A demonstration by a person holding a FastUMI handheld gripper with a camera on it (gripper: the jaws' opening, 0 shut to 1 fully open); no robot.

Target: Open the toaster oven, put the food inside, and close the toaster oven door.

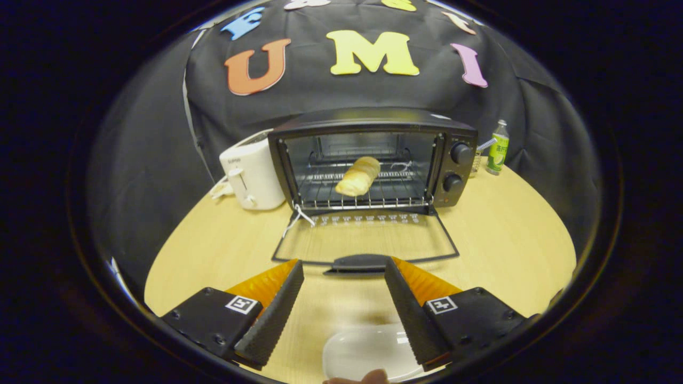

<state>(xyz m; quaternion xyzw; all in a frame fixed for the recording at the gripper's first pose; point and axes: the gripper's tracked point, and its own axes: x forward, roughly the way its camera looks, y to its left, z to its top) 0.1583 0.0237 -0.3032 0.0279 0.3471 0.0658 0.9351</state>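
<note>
Two of the three steps look done here: the oven [373, 160] is open and the bread roll [358, 176] already sits on the wire rack [368, 194] inside, about mid-rack and angled a bit. So I'd say the step in hand is closing up.

The door [365, 242] is folded flat down toward the worktop [507, 229], glass up, with its handle [358, 262] at the near edge. That handle lies just ahead of the jaws and right between the two fingertips. The gripper [344, 282] is wide open and holding nothing, fingers splayed to either side of the handle without touching it as far as I can tell.

Next move, my guess: get under or onto that handle and swing the door up until it shuts. Needs a lifting arc rather than a straight push, or the whole oven could slide back.

Other stuff around: an empty white plate [368, 352] below the fingers, a white toaster [251, 173] just left of the oven, and a green bottle [498, 148] off to its right near the back. A bit of fingertip shows at the plate's near edge.
</note>
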